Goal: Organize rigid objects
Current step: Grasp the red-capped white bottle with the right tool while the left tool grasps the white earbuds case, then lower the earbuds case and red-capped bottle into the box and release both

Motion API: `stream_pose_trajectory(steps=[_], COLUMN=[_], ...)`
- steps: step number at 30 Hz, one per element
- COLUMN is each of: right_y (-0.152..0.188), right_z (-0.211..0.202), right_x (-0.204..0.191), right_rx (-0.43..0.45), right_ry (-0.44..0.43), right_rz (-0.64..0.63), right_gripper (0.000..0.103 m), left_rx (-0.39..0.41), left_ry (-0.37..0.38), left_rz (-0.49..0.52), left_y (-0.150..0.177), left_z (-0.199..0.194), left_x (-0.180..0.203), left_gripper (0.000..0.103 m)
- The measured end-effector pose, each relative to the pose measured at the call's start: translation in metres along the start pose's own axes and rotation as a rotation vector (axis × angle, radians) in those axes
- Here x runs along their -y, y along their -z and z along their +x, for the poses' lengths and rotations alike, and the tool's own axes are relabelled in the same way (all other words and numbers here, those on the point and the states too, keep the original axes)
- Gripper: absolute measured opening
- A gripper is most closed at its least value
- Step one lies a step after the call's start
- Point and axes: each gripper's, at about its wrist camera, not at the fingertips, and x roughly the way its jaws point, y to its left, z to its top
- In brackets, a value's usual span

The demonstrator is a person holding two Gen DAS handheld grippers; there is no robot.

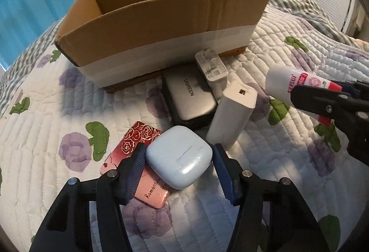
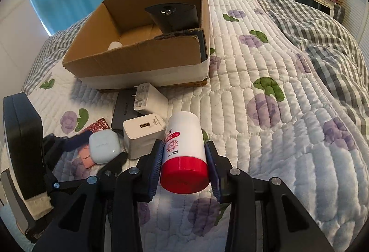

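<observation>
My left gripper [image 1: 178, 155] is open around a pale blue earbuds case [image 1: 178, 156] that lies on a pink rose-patterned card case [image 1: 136, 143]; the left pad touches the case, the right pad stands just clear. My right gripper [image 2: 184, 150] is shut on a white bottle with a red cap [image 2: 183, 150], held above the quilt; it also shows in the left wrist view [image 1: 297, 86]. The cardboard box [image 1: 161, 28] stands behind, holding a black object [image 2: 175, 16] and a small white item [image 2: 114, 45].
A grey UGREEN power bank [image 1: 189, 97], a white charger with prongs [image 1: 212, 67] and a white power brick [image 1: 233, 113] lie in front of the box on the flowered quilt [image 2: 276, 113]. Checked bedding is bunched at the right. Furniture stands beyond the bed.
</observation>
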Motion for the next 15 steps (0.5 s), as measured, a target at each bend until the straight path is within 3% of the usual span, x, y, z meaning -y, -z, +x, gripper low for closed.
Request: stream_pose_trajectory(steps=[9, 15], right_y=[0.001, -0.001], right_z=[-0.022, -0.053], right_x=[-0.005, -0.020], right_rx=[0.061, 0.116], right_ry=[0.005, 0.014], right_rz=[-0.011, -0.054], right_gripper=[0.036, 0.036], left_rx=[0.062, 0.138], left_ry=[0.004, 0.031], left_rz=[-0.041, -0.059], left_y=[0.007, -0.011], left_z=[-0.044, -0.080], left_x=[-0.006, -0.024], left_gripper=[0.059, 0.059])
